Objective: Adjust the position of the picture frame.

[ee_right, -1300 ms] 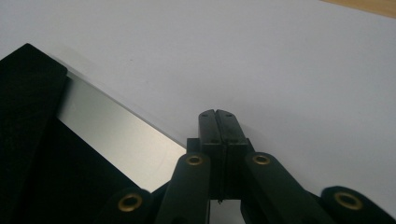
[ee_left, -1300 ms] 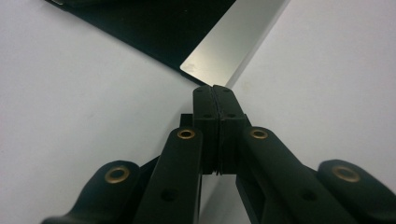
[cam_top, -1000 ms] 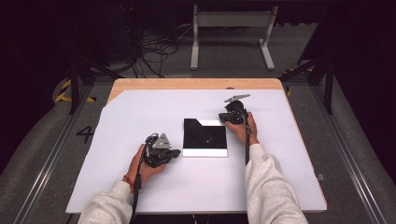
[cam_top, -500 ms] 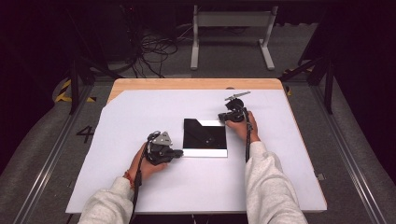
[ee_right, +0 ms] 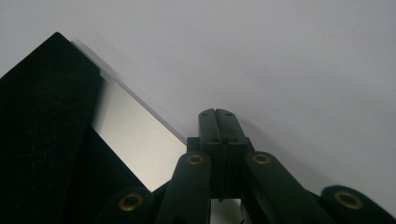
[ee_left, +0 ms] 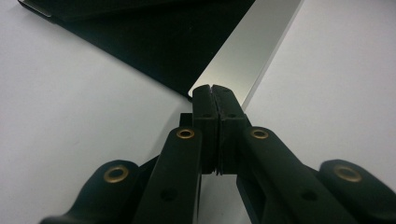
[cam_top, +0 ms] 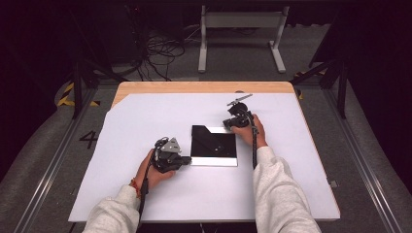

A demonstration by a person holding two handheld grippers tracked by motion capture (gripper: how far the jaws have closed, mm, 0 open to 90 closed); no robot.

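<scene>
A white sheet (cam_top: 145, 126) covers a wooden table (cam_top: 204, 87), whose bare edge shows along the far side. The floor is grey, with a tangle of cables (cam_top: 163, 51) at the far left, a white metal stand (cam_top: 240, 24) behind the table, and dark rails running down both sides.

A black square panel (cam_top: 214, 143) with a silver strip along its near edge lies flat near the centre of the sheet. Its far right corner is folded or cut away, exposing silver.

The left gripper (cam_top: 187, 158) is held low over the sheet by the left hand (cam_top: 153, 172), forearm entering from the bottom left, jaws pointing right. Its jaws are pressed together with nothing between them. In the left gripper view the tips (ee_left: 213, 93) sit at the panel's near left corner, at the end of the silver strip.

The right gripper (cam_top: 227, 124) is held by the right hand (cam_top: 252, 131), forearm rising from the bottom edge, jaws pointing left. Its jaws are likewise closed flat together and empty. In the right gripper view the tips (ee_right: 215, 115) rest just beside the panel's far right edge; contact cannot be confirmed.
</scene>
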